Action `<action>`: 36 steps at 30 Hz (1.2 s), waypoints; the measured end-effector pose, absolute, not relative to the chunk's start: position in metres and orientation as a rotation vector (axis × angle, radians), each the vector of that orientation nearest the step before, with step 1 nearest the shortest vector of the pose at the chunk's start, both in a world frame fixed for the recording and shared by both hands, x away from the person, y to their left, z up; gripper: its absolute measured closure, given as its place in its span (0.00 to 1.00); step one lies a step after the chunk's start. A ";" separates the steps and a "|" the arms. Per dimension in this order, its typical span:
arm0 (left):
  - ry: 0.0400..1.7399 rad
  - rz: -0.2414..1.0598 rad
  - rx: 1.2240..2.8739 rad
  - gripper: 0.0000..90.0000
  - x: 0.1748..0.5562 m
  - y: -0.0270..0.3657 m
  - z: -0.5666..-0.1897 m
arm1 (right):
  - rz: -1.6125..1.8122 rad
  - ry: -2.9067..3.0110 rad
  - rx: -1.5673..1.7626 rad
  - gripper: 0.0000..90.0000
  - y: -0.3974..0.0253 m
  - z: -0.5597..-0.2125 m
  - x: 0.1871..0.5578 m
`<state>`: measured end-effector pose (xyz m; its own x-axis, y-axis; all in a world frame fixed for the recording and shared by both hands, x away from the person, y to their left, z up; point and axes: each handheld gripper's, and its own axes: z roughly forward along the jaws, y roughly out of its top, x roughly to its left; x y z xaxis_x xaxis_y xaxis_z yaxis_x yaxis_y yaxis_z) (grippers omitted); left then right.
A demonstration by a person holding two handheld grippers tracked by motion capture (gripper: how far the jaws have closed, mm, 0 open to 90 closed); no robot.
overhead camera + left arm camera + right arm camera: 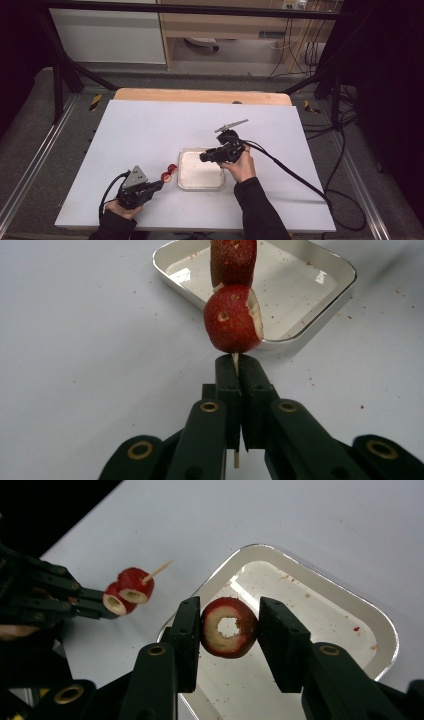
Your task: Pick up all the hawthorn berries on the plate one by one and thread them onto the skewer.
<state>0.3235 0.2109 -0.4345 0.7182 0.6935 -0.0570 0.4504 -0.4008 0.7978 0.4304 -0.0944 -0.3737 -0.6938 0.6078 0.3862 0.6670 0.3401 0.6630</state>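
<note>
My left gripper [235, 361] is shut on the lower end of a thin wooden skewer [235, 358] that carries two red fruit pieces [231, 320]. In the high view that gripper [159, 184] holds the skewered pieces [169, 173] just left of a shallow metal tray [186, 184]. My right gripper [230, 614] grips a red cored fruit ring [229, 628] between its jaws, hanging over the tray [320, 580]. In the right gripper view the skewer's bare tip [159, 570] points toward the ring. The right gripper [205, 157] sits over the tray's upper part.
The tray [320, 300] holds only red crumbs and moisture. A white table top [150, 130] spreads around it, with a wooden edge [200, 95] at the back. A black cable [295, 175] trails right from the right gripper. Metal frame bars [65, 65] stand beyond the table.
</note>
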 end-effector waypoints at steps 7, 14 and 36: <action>0.877 0.357 2.027 0.98 0.324 0.194 -0.428 | -1.573 -2.296 -1.306 0.69 -0.120 -0.384 0.418; 0.881 0.350 1.996 0.97 0.325 0.173 -0.422 | -1.796 -2.120 -1.387 0.70 -0.133 -0.391 0.411; 0.900 0.343 1.909 0.98 0.329 0.137 -0.415 | -2.210 -1.744 -1.510 0.70 -0.131 -0.404 0.406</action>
